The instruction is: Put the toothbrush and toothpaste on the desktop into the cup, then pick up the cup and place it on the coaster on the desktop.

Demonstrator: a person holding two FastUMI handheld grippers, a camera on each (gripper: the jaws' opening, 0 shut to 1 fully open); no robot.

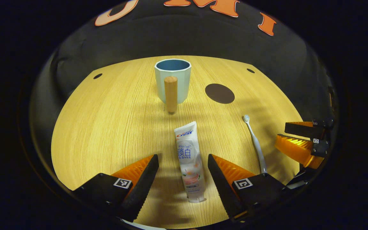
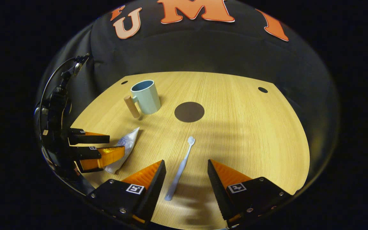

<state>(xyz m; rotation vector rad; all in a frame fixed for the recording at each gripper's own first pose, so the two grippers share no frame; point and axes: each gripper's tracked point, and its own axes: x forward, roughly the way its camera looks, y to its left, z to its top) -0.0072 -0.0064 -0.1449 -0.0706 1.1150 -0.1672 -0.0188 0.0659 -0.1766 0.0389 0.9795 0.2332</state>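
My left gripper (image 1: 183,159) straddles the toothpaste tube (image 1: 188,161), fingers spread; my right gripper (image 2: 186,166) likewise flanks the toothbrush (image 2: 180,169). Both lie nearer me than the cup (image 1: 173,80), beside the coaster (image 1: 219,93).

A: Desktop (image 1: 113,127)?
B: Light wood-grain surface, fine straight lines, smooth, with a soft sheen under the lamp.

A: Cup (image 1: 173,80)?
B: Pale body, matt, looks ceramic or plastic, cannot tell which; faceted rim. Its handle (image 1: 171,94) is a bare wooden peg, unvarnished look.

A: Toothpaste (image 1: 188,159)?
B: Soft plastic tube, glossy printed skin, clear-looking cap.

A: Toothbrush (image 2: 180,169)?
B: Slim smooth plastic, slightly shiny.

A: Coaster (image 2: 189,111)?
B: Flat dark disc, matt; material unclear.

A: Backdrop?
B: Wall (image 2: 203,51) of black cloth, dull, creased.
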